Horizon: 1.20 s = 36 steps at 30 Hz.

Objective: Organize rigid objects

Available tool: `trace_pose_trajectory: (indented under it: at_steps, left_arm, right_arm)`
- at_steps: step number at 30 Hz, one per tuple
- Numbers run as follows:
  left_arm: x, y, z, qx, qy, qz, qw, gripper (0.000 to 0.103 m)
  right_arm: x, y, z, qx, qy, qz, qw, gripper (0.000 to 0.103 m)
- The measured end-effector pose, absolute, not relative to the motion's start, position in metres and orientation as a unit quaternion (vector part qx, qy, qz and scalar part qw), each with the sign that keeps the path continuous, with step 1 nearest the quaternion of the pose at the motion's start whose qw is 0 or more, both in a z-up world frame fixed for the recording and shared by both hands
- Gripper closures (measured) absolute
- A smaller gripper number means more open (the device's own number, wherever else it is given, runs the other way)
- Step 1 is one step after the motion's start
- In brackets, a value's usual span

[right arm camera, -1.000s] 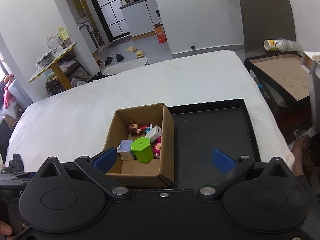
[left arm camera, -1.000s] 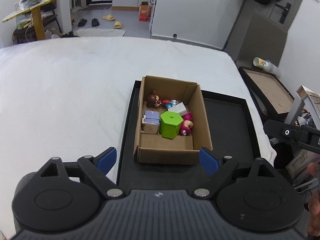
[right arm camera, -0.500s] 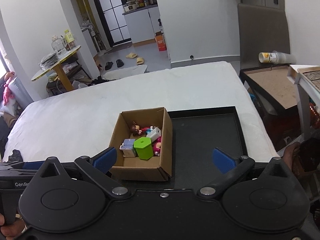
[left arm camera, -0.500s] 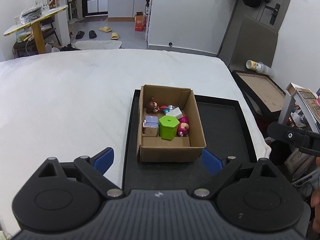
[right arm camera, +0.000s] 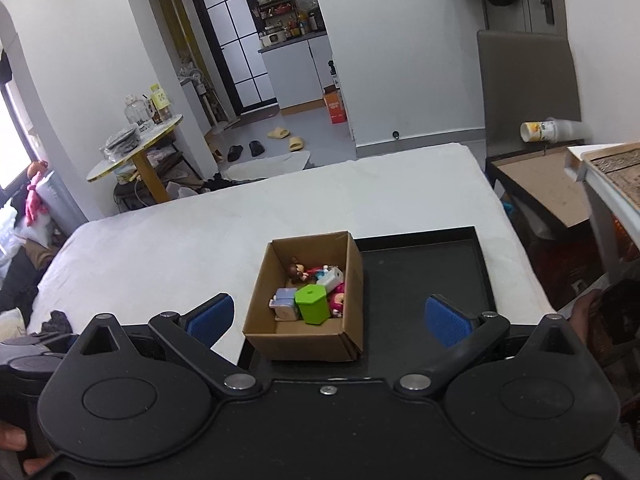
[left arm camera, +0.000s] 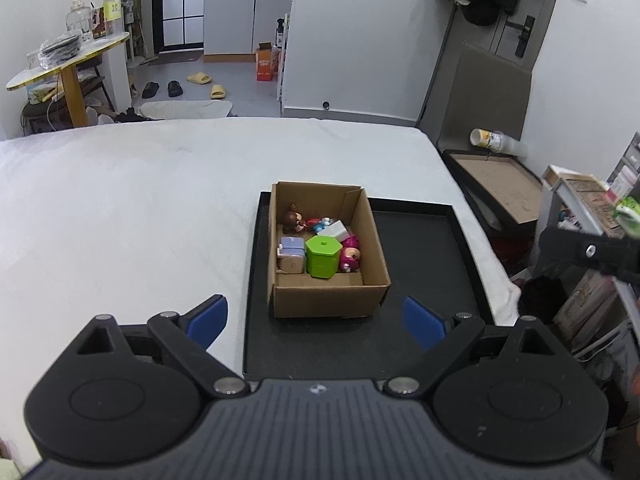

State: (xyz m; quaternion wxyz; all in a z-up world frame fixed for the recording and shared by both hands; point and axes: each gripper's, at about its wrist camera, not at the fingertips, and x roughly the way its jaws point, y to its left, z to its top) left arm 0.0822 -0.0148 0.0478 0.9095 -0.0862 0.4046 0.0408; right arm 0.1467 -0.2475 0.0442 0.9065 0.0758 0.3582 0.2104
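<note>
Several toys (left arm camera: 316,246) crowd the cardboard box (left arm camera: 328,300), partly hidden

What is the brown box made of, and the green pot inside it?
The brown box looks like cardboard: matte tan, with folded flaps and raw edges. The green pot seems to be hard plastic: smooth, bright, evenly coloured, with crisp moulded sides.

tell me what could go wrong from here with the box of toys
The toys sit packed tight in the cardboard box: reaching for the green container could nudge the pink figure beside it. The light box might slide on the black tray. Both the left gripper and the right gripper are open, empty.
</note>
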Motion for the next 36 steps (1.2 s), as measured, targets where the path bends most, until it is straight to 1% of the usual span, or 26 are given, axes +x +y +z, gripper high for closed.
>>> trace_pose_trajectory:
  at_steps: [3, 19, 36]
  left_arm:
    - [0.075, -0.013, 0.052, -0.103, 0.404, 0.029, 0.909, 0.009]
    - [0.036, -0.020, 0.076, -0.079, 0.377, 0.036, 0.922, 0.008]
    - [0.013, -0.014, 0.085, -0.076, 0.362, 0.038, 0.928, 0.008]
  right_arm:
    - [0.140, -0.251, 0.044, 0.077, 0.362, 0.216, 0.903, 0.000]
    - [0.101, -0.253, 0.062, 0.067, 0.346, 0.226, 0.908, 0.000]
    - [0.078, -0.255, 0.080, 0.051, 0.323, 0.226, 0.918, 0.000]
